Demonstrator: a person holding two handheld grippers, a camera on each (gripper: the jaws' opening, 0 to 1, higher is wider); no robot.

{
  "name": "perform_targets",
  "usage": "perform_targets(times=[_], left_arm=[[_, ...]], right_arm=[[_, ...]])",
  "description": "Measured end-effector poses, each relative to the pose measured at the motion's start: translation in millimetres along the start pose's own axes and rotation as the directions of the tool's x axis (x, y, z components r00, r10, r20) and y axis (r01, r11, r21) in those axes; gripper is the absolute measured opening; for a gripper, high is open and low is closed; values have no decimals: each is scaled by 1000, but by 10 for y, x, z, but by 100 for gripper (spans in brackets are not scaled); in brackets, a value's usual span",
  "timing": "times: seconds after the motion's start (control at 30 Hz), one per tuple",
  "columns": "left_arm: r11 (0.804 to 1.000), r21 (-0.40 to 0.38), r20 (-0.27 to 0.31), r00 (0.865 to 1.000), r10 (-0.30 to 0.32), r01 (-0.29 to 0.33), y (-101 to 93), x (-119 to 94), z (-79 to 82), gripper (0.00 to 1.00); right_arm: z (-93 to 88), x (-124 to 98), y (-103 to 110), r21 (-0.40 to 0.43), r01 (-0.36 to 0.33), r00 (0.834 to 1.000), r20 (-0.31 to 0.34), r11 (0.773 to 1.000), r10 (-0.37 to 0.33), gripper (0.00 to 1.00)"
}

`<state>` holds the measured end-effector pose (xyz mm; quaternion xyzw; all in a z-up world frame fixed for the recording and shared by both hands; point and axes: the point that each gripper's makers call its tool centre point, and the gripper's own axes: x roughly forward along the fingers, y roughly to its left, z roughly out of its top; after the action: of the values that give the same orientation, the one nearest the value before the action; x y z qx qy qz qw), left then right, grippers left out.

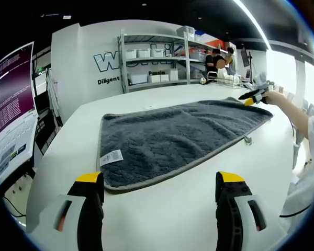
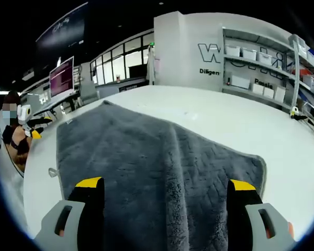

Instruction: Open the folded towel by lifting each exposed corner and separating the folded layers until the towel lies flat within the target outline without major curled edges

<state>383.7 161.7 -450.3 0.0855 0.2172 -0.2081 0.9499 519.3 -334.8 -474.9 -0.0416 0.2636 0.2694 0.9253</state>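
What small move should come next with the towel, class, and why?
Probably lower the right tongs onto the raised ridge running up the grey towel and smooth it flat. Both tongs are open and hold nothing; the left tongs hover over bare white table short of the towel's edge. The towel looks spread out, apart from that crease.

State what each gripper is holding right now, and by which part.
Nothing is held. The left gripper is open over the white table, short of the grey fluffy towel. The right gripper is open above the towel, gripping nothing.
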Motion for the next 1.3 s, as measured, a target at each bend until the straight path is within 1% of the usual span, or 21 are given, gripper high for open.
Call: perform_targets(times=[0.23, 0.53, 0.7, 1.0, 1.3], left_arm=[[1000, -2, -2, 1000, 7, -7, 16, -14, -3, 87], [1000, 1, -5, 1000, 1, -1, -11, 1, -3, 87], [1000, 3, -4, 1000, 2, -2, -4, 0, 6, 87], [1000, 2, -9, 1000, 1, -1, 2, 4, -5, 87], [1000, -2, -11, 1000, 4, -4, 26, 3, -26, 87]], right_arm=[[-93, 102, -64, 19, 13, 1000, -26, 1000, -12, 99], [-210, 151, -164, 33, 26, 998, -59, 999, -24, 99], [-170, 155, -231, 55, 25, 999, -41, 998, -23, 99], [-173, 211, -367, 32, 61, 996, -60, 998, -59, 99], [-132, 221, -454, 63, 77, 996, -38, 995, -75, 97]])
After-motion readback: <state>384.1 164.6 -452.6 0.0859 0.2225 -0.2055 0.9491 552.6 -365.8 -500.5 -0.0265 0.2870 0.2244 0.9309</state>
